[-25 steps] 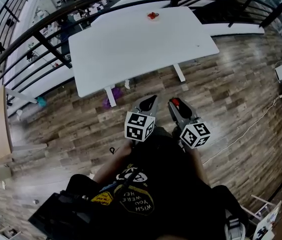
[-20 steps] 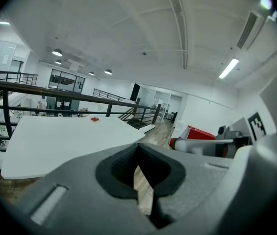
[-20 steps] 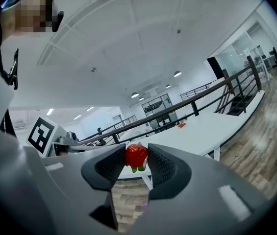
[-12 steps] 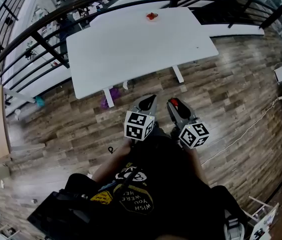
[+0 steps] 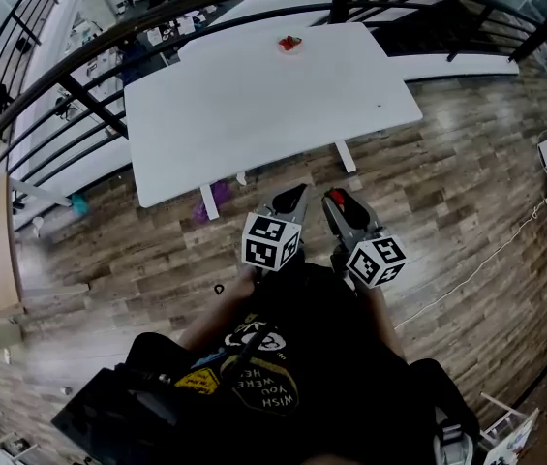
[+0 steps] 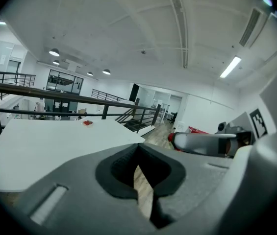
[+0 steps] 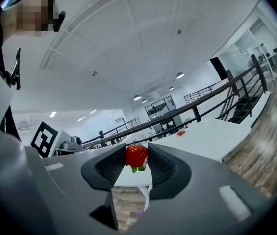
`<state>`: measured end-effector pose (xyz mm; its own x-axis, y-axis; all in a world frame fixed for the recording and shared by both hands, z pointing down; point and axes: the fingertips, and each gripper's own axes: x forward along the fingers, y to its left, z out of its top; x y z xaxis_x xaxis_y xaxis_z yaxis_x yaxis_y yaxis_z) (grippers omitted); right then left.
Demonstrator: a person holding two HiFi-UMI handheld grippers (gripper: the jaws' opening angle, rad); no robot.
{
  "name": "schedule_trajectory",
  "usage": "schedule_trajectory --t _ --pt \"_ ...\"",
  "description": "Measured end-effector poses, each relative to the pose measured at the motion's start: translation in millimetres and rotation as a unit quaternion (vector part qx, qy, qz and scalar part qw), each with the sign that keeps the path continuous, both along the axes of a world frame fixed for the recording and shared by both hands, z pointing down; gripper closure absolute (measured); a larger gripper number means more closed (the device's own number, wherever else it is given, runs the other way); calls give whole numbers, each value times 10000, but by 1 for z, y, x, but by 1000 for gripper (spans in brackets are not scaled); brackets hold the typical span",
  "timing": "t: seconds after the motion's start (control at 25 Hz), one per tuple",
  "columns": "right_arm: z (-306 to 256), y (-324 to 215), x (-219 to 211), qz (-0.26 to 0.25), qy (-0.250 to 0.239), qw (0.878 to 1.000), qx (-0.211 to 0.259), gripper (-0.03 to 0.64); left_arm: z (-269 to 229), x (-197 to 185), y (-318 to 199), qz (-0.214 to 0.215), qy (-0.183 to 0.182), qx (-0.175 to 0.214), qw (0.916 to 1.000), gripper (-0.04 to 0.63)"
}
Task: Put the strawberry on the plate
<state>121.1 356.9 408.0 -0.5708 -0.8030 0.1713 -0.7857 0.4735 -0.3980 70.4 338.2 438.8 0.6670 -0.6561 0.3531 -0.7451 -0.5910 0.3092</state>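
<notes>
Clamps the strawberry (image 7: pixel 136 154) between right gripper (image 7: pixel 137 158) jaws for carrying, well short of the table (image 5: pixel 254 105) and far-side plate (image 5: pixel 297 47); holds left gripper (image 6: pixel 138 153) closed, empty, probably spare.

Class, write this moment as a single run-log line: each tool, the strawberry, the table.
right tool: shut on strawberry | left tool: shut, empty | table: ahead, across wooden floor

At twelve o'clock, the red thing (image 5: pixel 289 44) on the worktop (image 5: pixel 254 105) is too small to tell, and the right gripper (image 7: pixel 137 151) hides the strawberry's (image 7: pixel 136 156) sides.
</notes>
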Motion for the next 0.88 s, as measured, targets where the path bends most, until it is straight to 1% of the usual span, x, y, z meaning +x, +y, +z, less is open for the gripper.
schedule_trajectory --t 0.2,0.4,0.56,0.68,0.88 --pt "7 -12 14 -129 -49 9999 -68 476 10 14 -11 -155 -167 -131 9997 591" --pt "13 -23 25 -180 -152 9996 -154 476 10 24 -19 -202 -255 -67 9994 591" --pt "12 -37 12 -294 -177 9993 -125 476 9 14 -33 -263 -282 4 9993 591" --pt "11 -51 2 -354 -162 9992 -128 476 10 4 -45 -320 -253 -55 9992 591" --pt "11 -73 -18 -358 -123 9992 -157 476 8 -11 -70 -223 -291 -21 9993 591"
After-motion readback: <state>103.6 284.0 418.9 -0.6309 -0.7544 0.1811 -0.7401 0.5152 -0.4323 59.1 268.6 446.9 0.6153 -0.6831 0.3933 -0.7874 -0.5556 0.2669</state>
